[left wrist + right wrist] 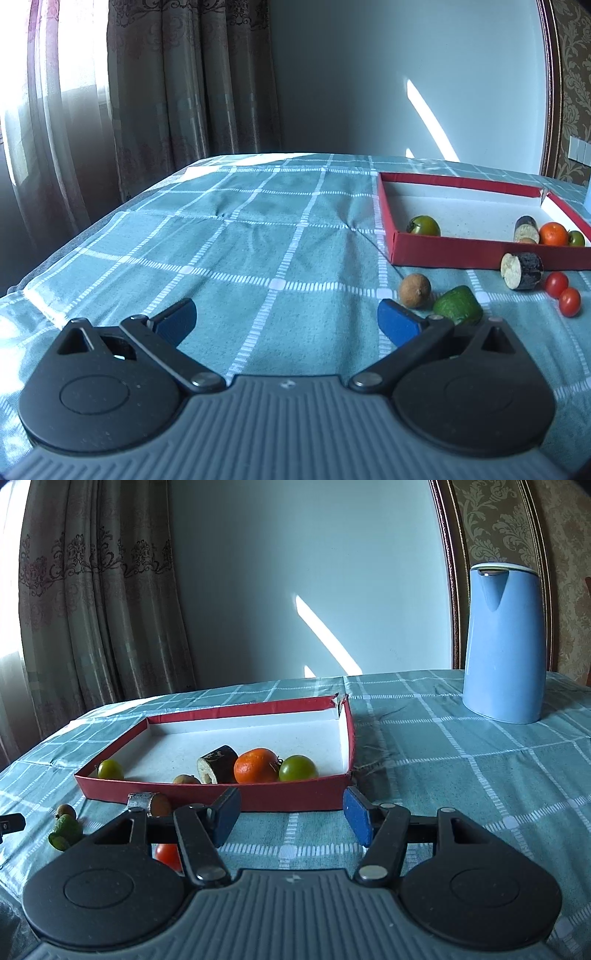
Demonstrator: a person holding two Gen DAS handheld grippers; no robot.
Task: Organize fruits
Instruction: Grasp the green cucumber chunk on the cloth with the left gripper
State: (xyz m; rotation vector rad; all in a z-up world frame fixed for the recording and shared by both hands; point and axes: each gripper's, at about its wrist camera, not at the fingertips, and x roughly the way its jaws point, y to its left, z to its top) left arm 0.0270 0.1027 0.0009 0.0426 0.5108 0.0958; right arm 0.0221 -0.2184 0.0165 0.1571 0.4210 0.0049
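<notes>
Writing or brand marks cannot be read on anything; the only mark is a small pale emblem on each gripper's grey ribbed body, too small to make out.

Left gripper (286, 317) hangs over the checked teal tablecloth (236, 236) with its blue pads spread wide and nothing between them. Just beyond its right pad lie a brown longan-like fruit (414, 290) and a green avocado-like fruit (457, 305), the two touching or nearly so; I cannot tell whether the pad touches either.

Right gripper (291, 818) stands partly spread, its blue pads apart with only tablecloth between them, pinching nothing. It sits just in front of the near wall of the red box (258, 794).

Inside the box, white-floored, the right wrist view shows five pieces: one orange tangerine (255, 765), two green tomatoes, one (297, 768) touching the tangerine's right and one (109, 769) at the near left corner, one dark-skinned eggplant piece (217, 763) leaning on the tangerine's left, and one small brown fruit (185, 779) at the near wall.

Outside the box, in front of its near wall, the left wrist view counts five: the brown fruit, the green fruit, one more eggplant piece (521, 270) on its side, and two red cherry tomatoes (563, 293) touching each other.

One blue kettle (502, 646) stands upright on the cloth, well apart to the right of the box.
</notes>
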